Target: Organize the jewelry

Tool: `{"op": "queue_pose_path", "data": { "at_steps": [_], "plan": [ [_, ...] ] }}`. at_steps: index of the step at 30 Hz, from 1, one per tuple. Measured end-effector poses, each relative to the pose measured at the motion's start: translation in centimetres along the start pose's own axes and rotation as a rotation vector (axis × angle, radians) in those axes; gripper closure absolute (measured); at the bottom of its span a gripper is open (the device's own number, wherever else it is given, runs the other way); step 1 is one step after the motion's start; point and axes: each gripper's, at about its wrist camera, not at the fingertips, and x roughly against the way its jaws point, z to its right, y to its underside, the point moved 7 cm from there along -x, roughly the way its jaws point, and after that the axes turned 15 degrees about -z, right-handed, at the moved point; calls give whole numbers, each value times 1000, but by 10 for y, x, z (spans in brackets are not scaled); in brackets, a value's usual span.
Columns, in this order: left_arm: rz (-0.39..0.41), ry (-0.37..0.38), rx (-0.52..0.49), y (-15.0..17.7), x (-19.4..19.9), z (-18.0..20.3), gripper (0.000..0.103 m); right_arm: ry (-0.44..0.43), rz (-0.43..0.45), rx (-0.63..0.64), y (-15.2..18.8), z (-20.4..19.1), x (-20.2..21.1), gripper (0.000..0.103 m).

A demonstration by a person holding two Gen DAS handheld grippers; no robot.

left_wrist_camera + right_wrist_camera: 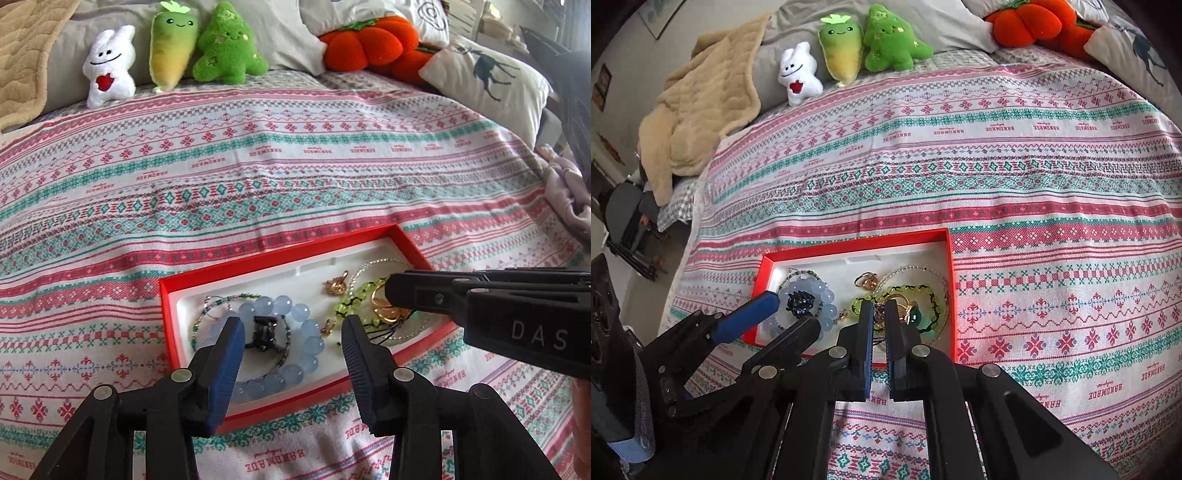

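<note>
A red box with a white lining lies on the patterned bedspread and holds jewelry. Inside are a blue bead bracelet, a dark hair claw, a green bead bracelet, gold rings and thin chains. My left gripper is open, hovering above the blue bracelet and the claw. My right gripper is nearly closed over the green bracelet and a small dark beaded piece between its pads. It also shows in the left wrist view.
The bedspread stretches beyond the box. Plush toys, an orange pumpkin cushion and a deer pillow line the far edge. A beige blanket lies far left.
</note>
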Motion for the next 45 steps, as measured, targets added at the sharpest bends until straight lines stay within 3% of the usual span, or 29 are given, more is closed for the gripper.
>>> {"op": "queue_pose_path", "data": {
  "at_steps": [15,19,29,34,45],
  "plan": [
    [-48,-48,54,19,-1,-35,55,-38,-39,0,-14,-20,-28,96],
    [-54,-53,52,19,-2,-34,47,-47,-46,-2,-16,-21,-29,94],
    [-79,-68,53,26,-5,-30,30,-39,-24,36,-1,-15,-2,64],
    [-91,-72,79,36,-3,-25,17,-7,-4,46,13,-7,13,53],
    [-112,-156,99,62,13,-19,2,73,-15,20,51,17,29,32]
  ]
}}
